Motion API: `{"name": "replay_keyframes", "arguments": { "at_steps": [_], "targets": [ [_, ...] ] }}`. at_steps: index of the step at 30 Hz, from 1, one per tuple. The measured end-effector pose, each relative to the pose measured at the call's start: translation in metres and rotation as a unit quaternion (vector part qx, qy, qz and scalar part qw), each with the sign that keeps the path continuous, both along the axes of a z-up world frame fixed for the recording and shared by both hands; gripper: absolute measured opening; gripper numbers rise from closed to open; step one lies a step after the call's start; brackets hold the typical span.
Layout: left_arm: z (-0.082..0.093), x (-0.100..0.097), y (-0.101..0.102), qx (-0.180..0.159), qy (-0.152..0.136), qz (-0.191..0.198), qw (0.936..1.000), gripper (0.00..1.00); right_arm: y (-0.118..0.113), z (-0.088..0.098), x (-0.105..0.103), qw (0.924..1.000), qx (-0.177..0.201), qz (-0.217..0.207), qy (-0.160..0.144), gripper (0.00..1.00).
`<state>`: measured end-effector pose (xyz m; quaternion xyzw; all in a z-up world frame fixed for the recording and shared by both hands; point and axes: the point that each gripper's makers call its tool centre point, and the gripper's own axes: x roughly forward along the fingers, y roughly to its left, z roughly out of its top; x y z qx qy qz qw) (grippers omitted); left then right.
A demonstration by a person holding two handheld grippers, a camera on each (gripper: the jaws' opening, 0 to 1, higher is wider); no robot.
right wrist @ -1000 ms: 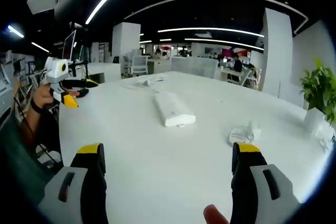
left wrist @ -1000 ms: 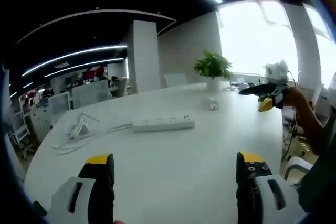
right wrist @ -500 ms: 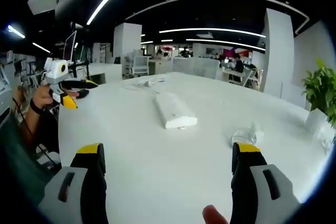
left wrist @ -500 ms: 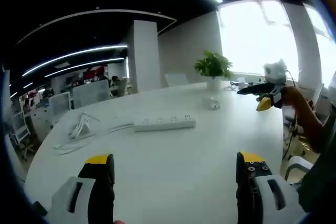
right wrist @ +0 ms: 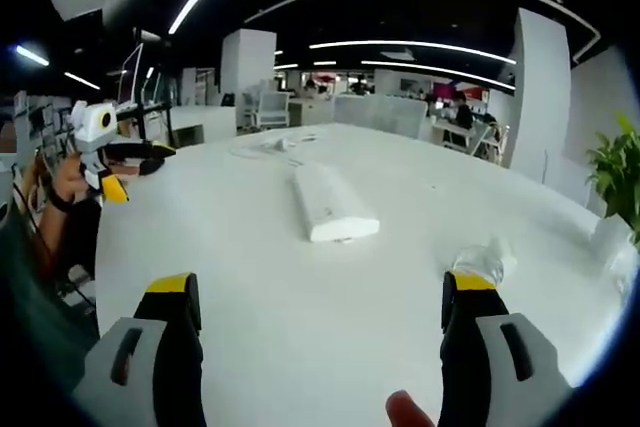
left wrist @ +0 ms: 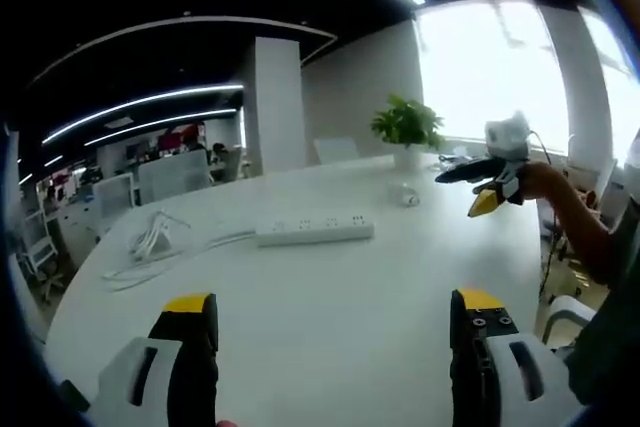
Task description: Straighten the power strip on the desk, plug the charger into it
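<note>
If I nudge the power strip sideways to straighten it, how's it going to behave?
The power strip looks like a long rigid bar lying flat on the smooth white desk, so it should probably slide or pivot rather than tip or roll. Its cord trails off one end and may drag, likely swinging that end back.

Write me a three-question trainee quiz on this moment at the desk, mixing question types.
1. True or false: the power strip is gripped by the left hand-held gripper.
2. Multiple choice: beyond the power strip in the left gripper view stands a) a lamp, b) a potted plant, c) a monitor.
3. Fill in: the cable lies on the desk beside the power strip's ____ end in the left gripper view.

Key: 1 false, both the left and the right hand-held gripper are open and holding nothing; 2 b; 3 left.
</note>
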<state>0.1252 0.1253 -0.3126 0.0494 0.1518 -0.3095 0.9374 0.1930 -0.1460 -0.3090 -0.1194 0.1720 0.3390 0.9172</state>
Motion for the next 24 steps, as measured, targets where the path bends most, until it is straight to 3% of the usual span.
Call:
{"name": "replay_keyframes", "arguments": {
  "at_steps": [24],
  "targets": [
    [-0.008, -0.001, 0.011, -0.003, 0.006, 0.012, 0.9999, 0.99, 0.025, -0.01, 0.032, 0.9993, -0.004, 0.028, 0.023, 1.0]
  ]
}}
